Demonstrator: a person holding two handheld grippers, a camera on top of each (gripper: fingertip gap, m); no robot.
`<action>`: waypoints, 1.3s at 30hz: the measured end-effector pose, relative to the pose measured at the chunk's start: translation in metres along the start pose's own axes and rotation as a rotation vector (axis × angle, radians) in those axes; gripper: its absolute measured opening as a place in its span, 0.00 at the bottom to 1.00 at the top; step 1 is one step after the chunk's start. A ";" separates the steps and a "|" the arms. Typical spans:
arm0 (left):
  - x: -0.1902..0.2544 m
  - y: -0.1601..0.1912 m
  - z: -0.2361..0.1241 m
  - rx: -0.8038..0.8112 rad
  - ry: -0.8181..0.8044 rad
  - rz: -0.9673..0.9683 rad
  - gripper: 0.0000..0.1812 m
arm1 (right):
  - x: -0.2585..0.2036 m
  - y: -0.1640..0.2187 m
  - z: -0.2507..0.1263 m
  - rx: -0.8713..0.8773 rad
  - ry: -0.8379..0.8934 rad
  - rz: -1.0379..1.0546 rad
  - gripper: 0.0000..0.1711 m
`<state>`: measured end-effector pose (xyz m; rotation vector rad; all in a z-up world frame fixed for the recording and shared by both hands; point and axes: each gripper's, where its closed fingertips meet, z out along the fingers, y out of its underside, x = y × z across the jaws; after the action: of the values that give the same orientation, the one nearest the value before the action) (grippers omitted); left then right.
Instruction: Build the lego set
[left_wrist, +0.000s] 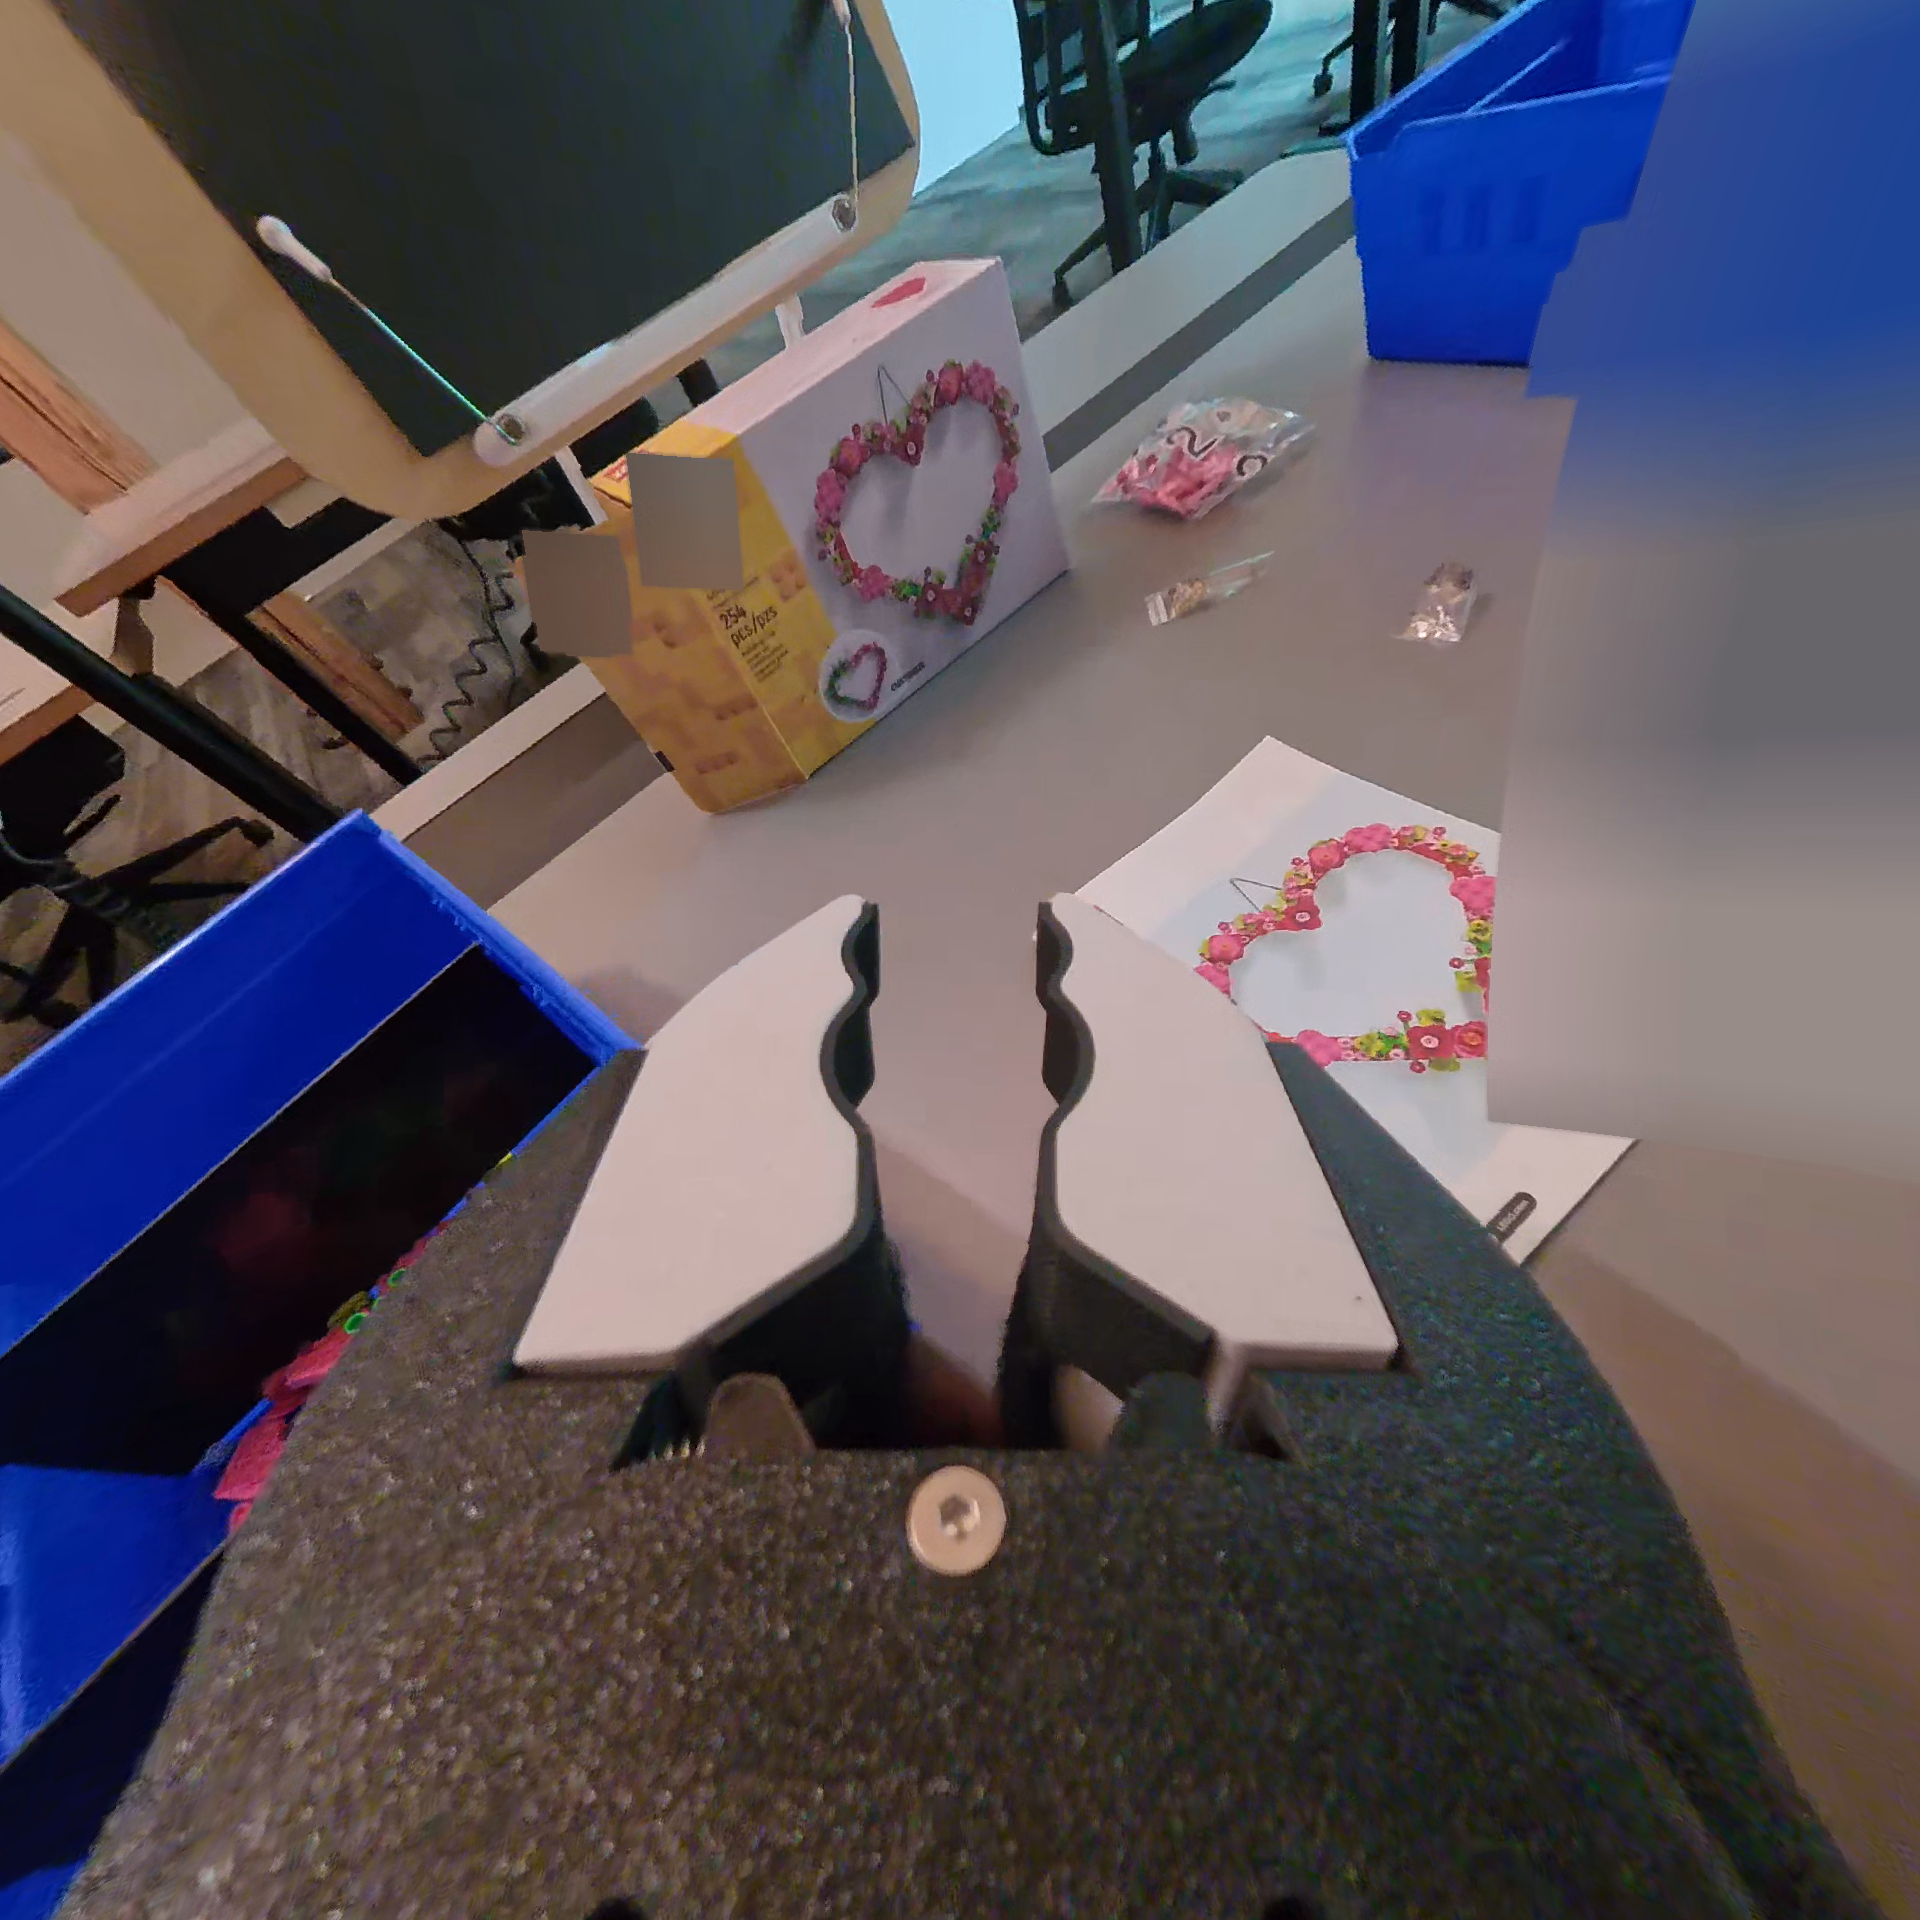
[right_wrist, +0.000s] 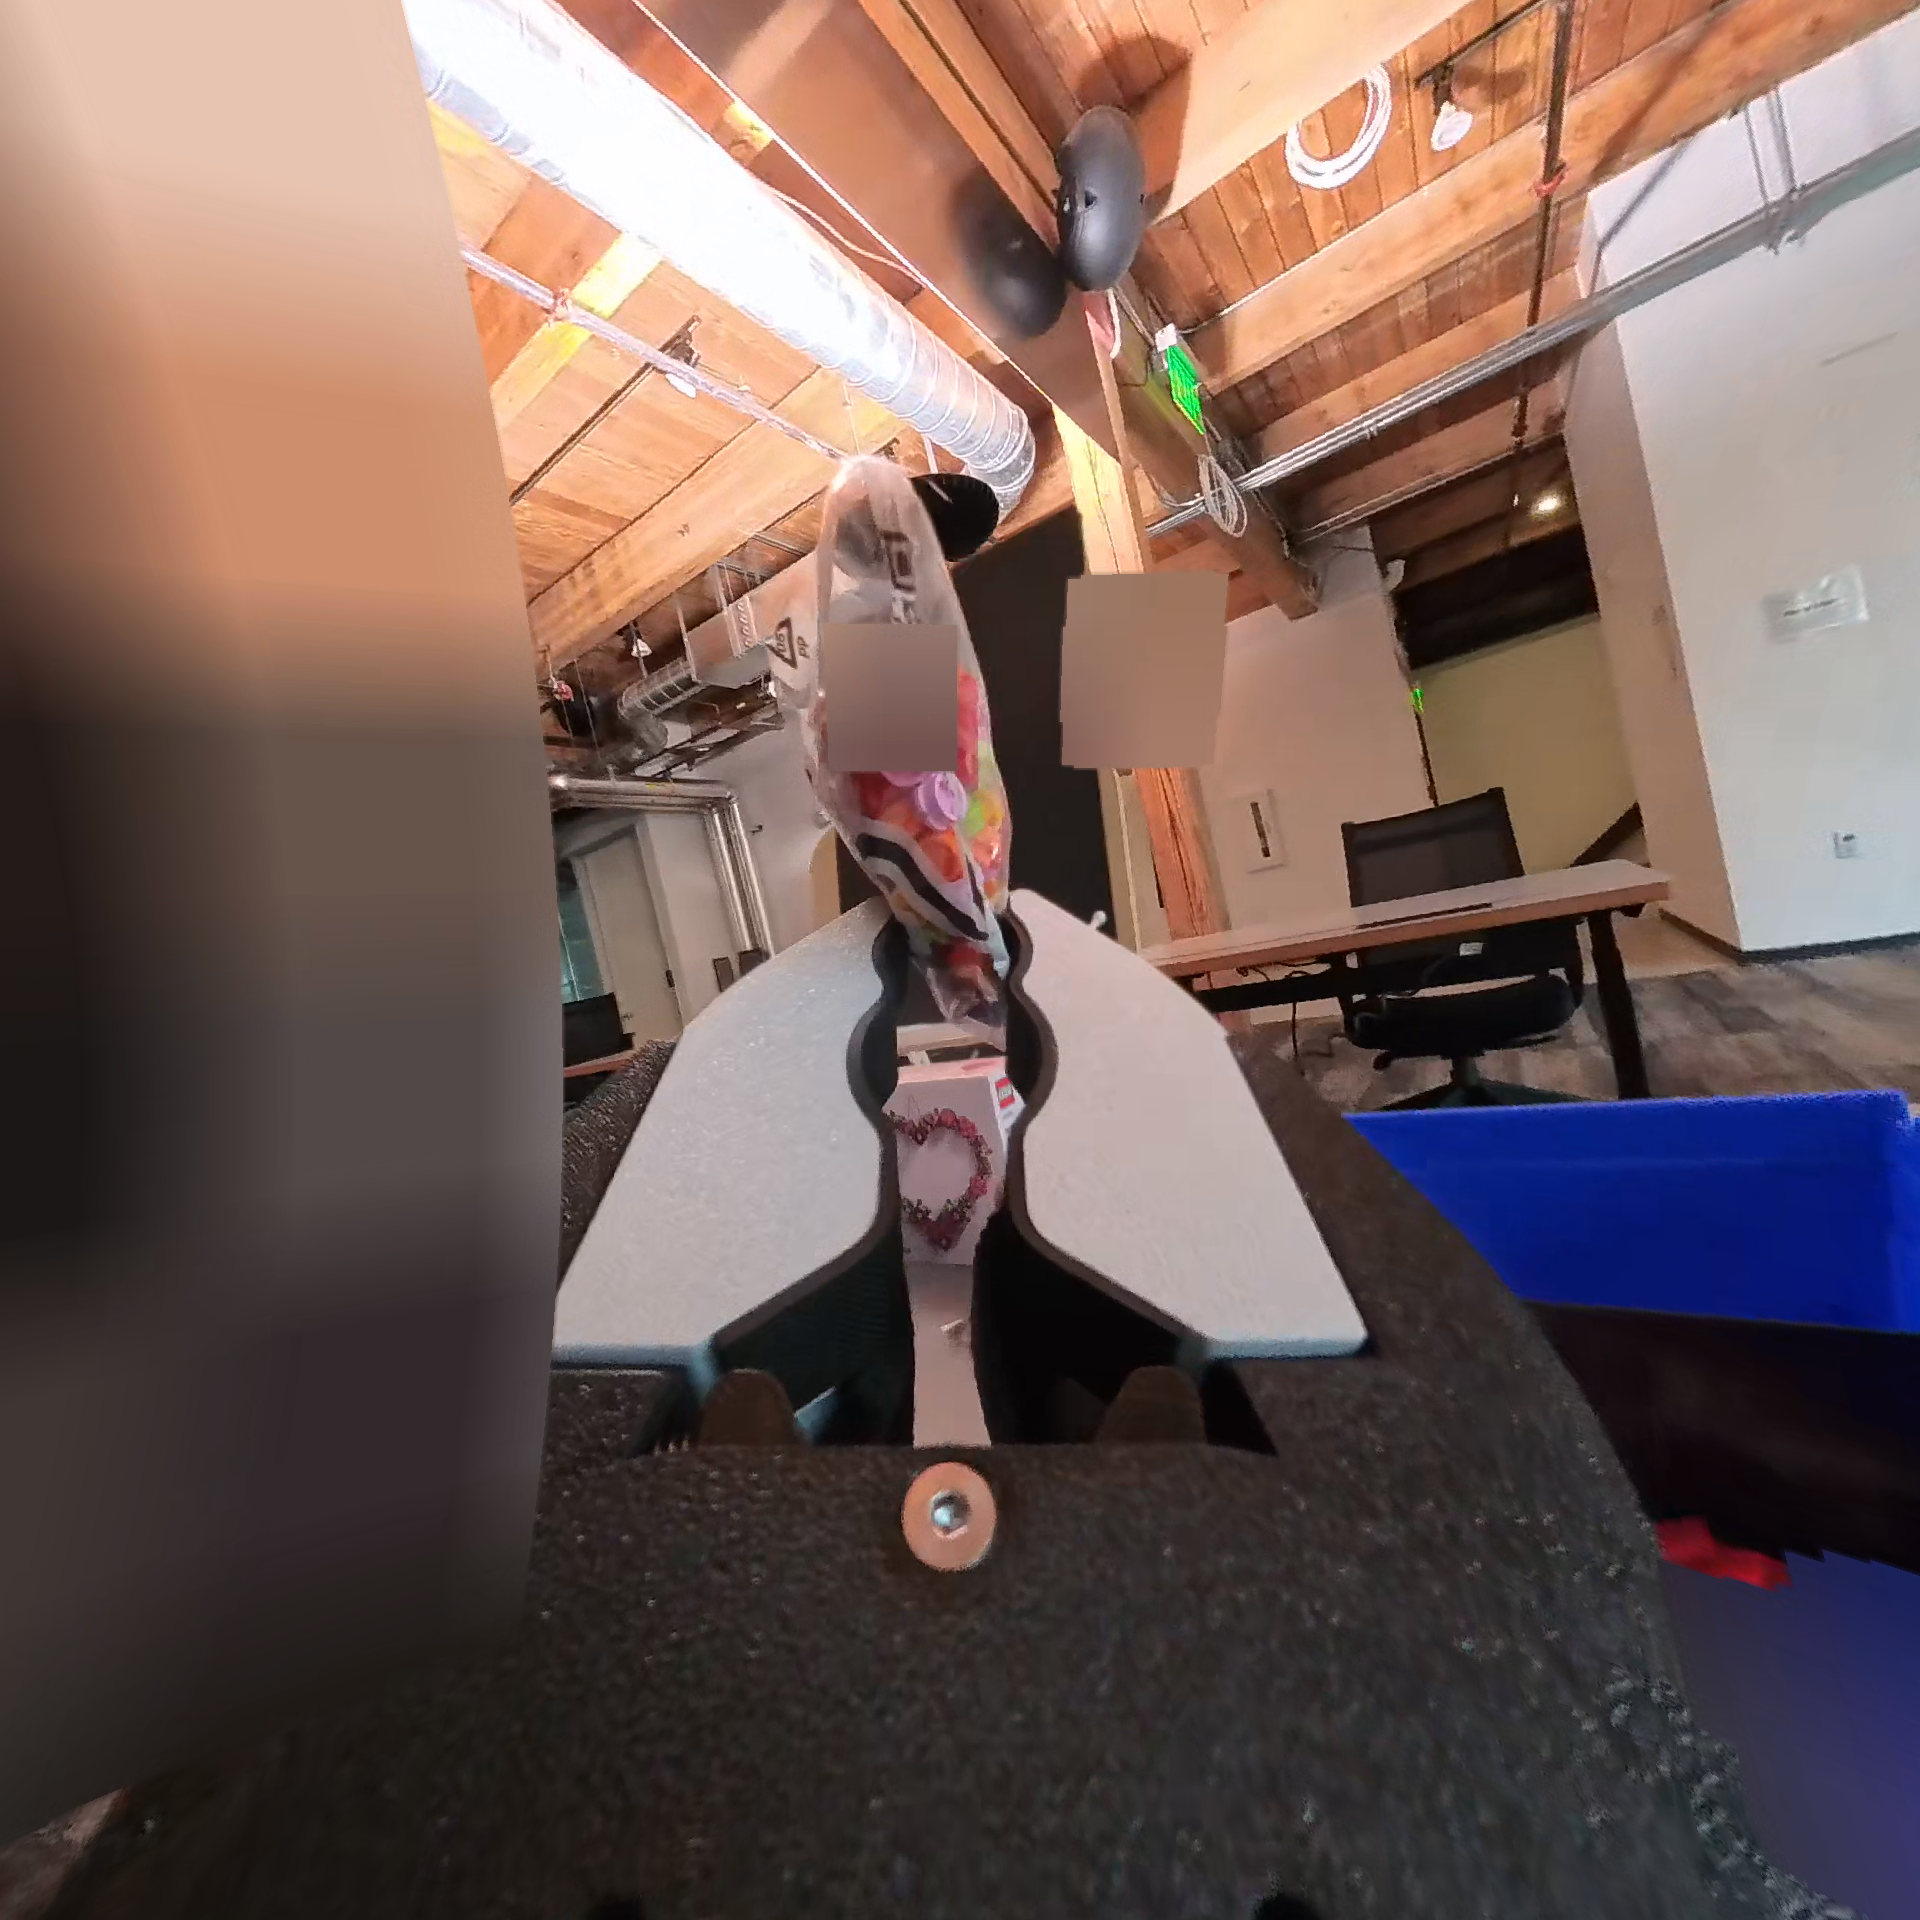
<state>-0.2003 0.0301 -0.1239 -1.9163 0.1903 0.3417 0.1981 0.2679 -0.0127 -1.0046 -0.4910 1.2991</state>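
Note:
My left gripper (left_wrist: 958, 925) is open and empty, held above the grey table (left_wrist: 935, 790). Ahead of it stands the set's box (left_wrist: 831, 561) with a flower heart picture. An instruction booklet (left_wrist: 1351, 966) lies to the right of the gripper. A clear bag of pink pieces (left_wrist: 1195, 457) lies farther back, with two small clear bags (left_wrist: 1210, 592) (left_wrist: 1439, 603) nearer. My right gripper (right_wrist: 951, 925) is shut on the lower end of a clear bag of colourful pieces (right_wrist: 914, 727), held up high and pointing upward. The box shows small between its fingers (right_wrist: 945, 1174).
A blue bin (left_wrist: 208, 1143) with pink and green pieces sits at the left of the left gripper. Another blue bin (left_wrist: 1486, 239) stands at the far right of the table. A blue bin (right_wrist: 1662, 1216) is right of the right gripper. Chairs and desks stand beyond. Tip to tip, the grippers are about 50 cm apart.

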 end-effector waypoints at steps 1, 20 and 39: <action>0.000 -0.001 0.002 -0.005 -0.002 0.005 0.16 | 0.003 0.003 0.001 0.001 0.001 0.008 0.09; -0.009 0.006 0.003 0.008 -0.050 0.024 0.16 | 0.047 0.022 0.026 -0.071 0.126 -0.018 0.09; -0.025 0.022 -0.019 0.022 -0.118 0.035 0.15 | 0.181 0.114 0.062 -0.754 0.455 -0.278 0.09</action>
<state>-0.2277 0.0040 -0.1288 -1.8670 0.1490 0.4729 0.1307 0.4531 -0.1155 -1.7317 -0.7525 0.5894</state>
